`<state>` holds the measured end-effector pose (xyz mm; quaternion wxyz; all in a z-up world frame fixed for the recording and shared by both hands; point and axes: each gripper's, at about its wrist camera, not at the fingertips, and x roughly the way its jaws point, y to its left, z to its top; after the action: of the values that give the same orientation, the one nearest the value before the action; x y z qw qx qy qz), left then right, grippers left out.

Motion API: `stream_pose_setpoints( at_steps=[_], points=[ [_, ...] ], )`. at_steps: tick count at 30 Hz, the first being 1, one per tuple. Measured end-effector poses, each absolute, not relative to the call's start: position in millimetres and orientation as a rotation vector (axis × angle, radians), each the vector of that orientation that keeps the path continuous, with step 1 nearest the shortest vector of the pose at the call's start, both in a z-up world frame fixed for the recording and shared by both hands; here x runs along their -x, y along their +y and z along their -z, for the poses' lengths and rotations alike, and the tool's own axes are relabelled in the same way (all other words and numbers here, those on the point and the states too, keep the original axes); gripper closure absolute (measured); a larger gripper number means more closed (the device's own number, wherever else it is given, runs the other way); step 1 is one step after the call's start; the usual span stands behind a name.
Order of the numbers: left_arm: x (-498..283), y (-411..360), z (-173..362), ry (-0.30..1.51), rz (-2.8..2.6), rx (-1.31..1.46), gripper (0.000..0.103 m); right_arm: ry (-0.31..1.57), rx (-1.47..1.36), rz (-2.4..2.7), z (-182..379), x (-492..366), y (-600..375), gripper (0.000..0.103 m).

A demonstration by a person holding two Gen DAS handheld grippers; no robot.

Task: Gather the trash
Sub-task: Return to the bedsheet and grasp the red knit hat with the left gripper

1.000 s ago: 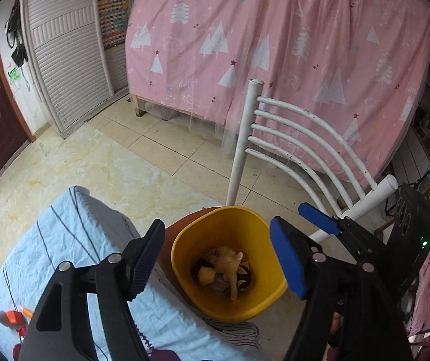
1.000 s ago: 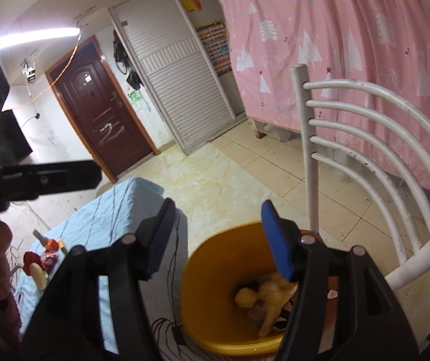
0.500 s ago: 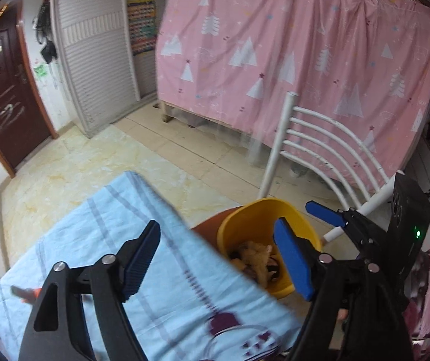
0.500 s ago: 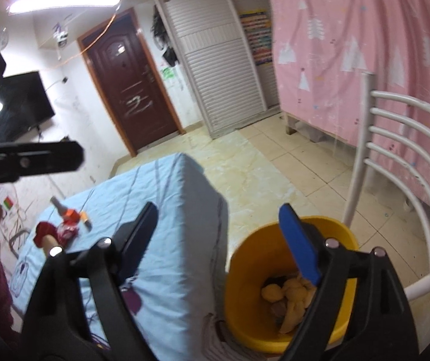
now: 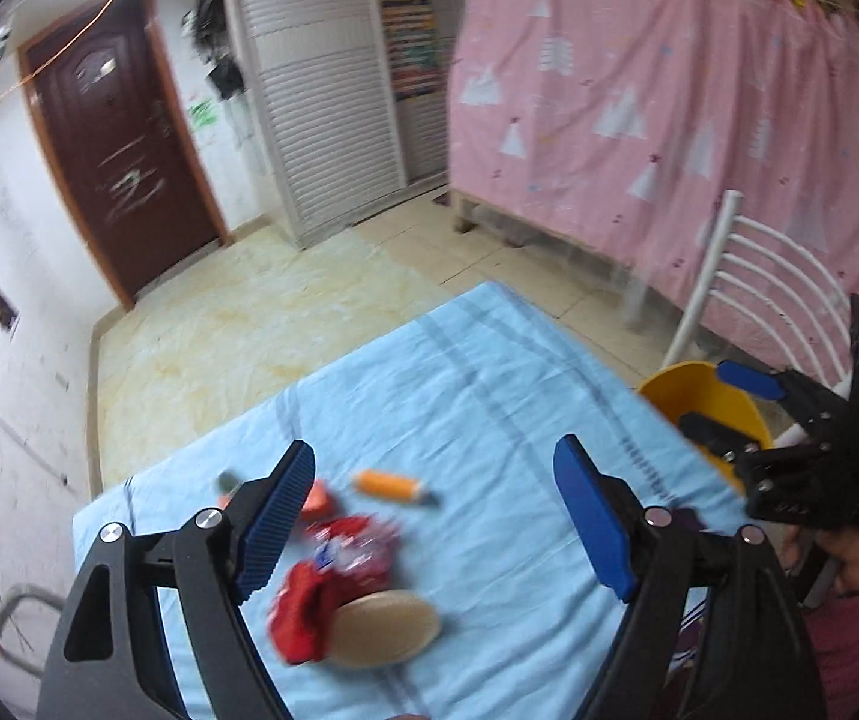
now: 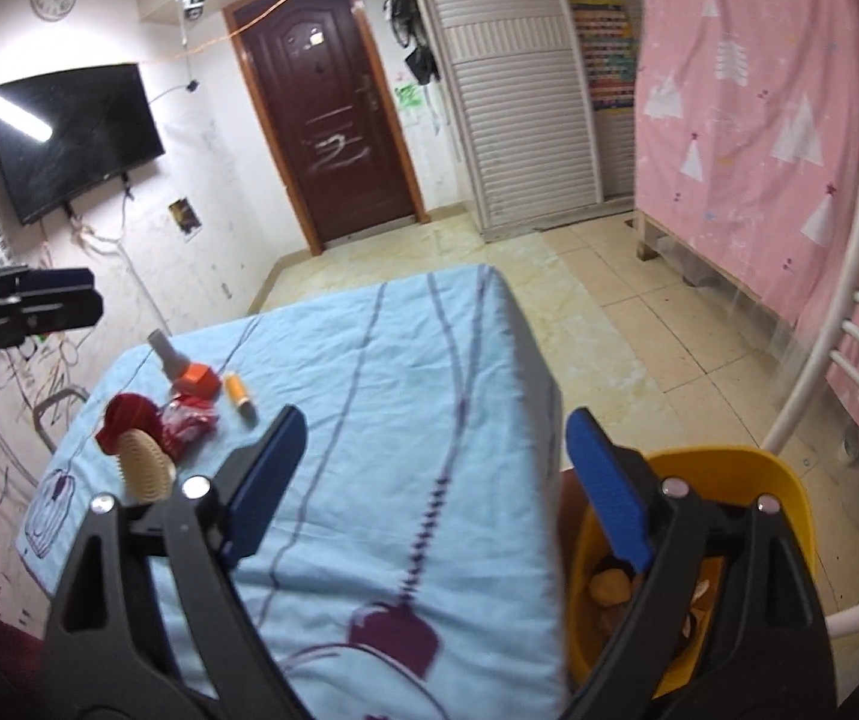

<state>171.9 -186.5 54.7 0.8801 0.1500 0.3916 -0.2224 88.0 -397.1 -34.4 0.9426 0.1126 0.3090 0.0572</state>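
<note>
A yellow bin [image 6: 789,501] with scraps inside stands by the table's right edge; it also shows in the left wrist view [image 5: 699,399]. On the blue tablecloth [image 6: 399,372] lie a red wrapper [image 5: 357,543], a red cloth [image 5: 300,612], a tan oval brush [image 5: 384,630], an orange tube [image 5: 390,486] and an orange-based bottle [image 6: 180,369]. My left gripper [image 5: 435,516] is open and empty above these items. My right gripper [image 6: 435,480] is open and empty over the table's right edge, beside the bin.
A white metal chair [image 6: 849,372] stands behind the bin. A pink curtain [image 5: 699,120] hangs at the right. A brown door [image 6: 327,120], a white shutter cabinet [image 6: 525,108] and a wall TV [image 6: 69,132] are at the back. Tiled floor [image 5: 249,324] lies beyond the table.
Both grippers have swung left, away from the bin and over the table. The trash items have come into view under the left gripper. Both stay open and empty.
</note>
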Motion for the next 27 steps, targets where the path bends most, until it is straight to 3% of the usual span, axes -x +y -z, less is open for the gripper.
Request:
stream_pose_setpoints(
  at_steps=[20,23,25,27],
  points=[
    [-197.0,-91.5,31.4,0.986,0.396,-0.15,0.031,0.722,-0.081,-0.241,37.0,-121.5,-300.8,0.017],
    [-199.3,-85.5,40.1,1.014,0.414,-0.118,0.055,0.721,-0.087,-0.323,36.1,-120.7,-286.2,0.017],
    [-201.4,-79.7,45.7,1.032,0.421,-0.092,0.079,0.724,-0.097,-0.374,37.0,-120.5,-276.1,0.015],
    [-202.1,-74.8,47.9,1.033,0.422,-0.066,0.087,0.733,-0.09,-0.426,39.1,-120.3,-262.7,0.013]
  ],
)
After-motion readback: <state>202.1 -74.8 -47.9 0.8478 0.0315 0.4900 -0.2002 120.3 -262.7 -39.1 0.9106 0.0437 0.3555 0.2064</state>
